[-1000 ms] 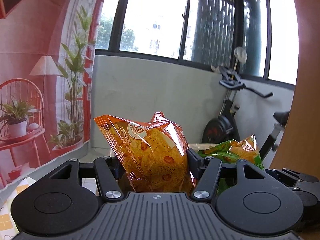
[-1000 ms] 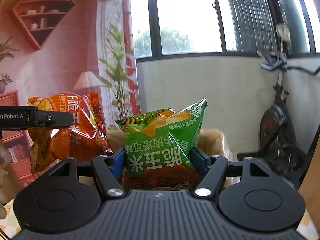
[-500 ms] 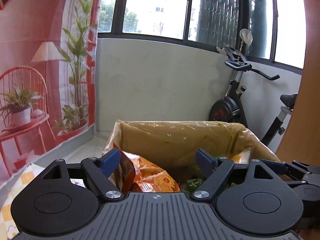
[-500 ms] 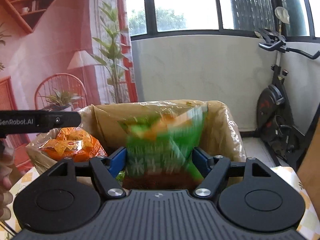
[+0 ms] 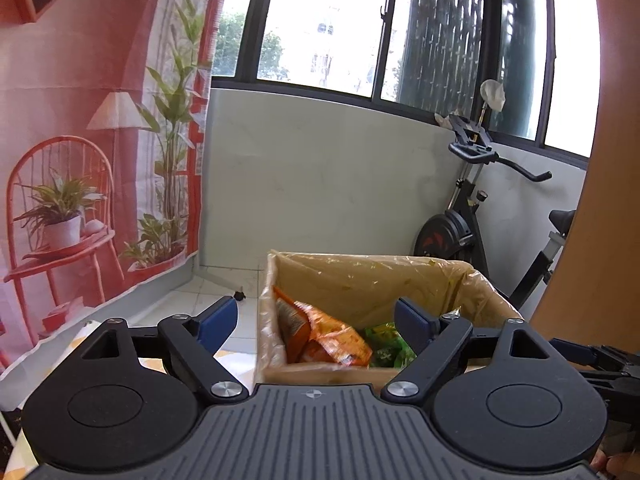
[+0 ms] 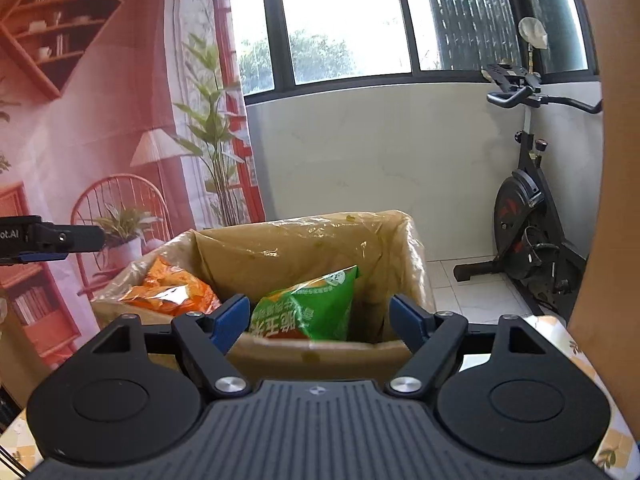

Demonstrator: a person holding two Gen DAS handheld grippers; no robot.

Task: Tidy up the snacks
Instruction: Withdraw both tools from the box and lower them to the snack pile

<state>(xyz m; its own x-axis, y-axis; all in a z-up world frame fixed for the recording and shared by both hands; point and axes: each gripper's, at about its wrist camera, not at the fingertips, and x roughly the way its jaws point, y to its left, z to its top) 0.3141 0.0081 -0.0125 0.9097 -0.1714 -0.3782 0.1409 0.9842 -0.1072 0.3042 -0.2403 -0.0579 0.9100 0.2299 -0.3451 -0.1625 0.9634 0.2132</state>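
**Both snack bags lie in the lined box, grippers spread and empty**

Left of the left gripper [image 5: 316, 322] hangs a printed backdrop [image 5: 80, 140] of a red chair and plants. This gripper's jaws have just been opening; they stand wide, gripping nothing. Just ahead and below sits the cardboard box [image 5: 320, 374] with its plastic liner, holding the orange snack bag [image 5: 332, 342] on the gripper's left and the green snack bag [image 5: 386, 346] to its right. Further right stands an exercise bike [image 5: 472, 220]. The right gripper [image 6: 320, 322] has also just been widening, nothing pressed between its blue pads [image 6: 230, 316]; the green snack bag [image 6: 312, 306] leans inside the box directly ahead, clear of both pads.
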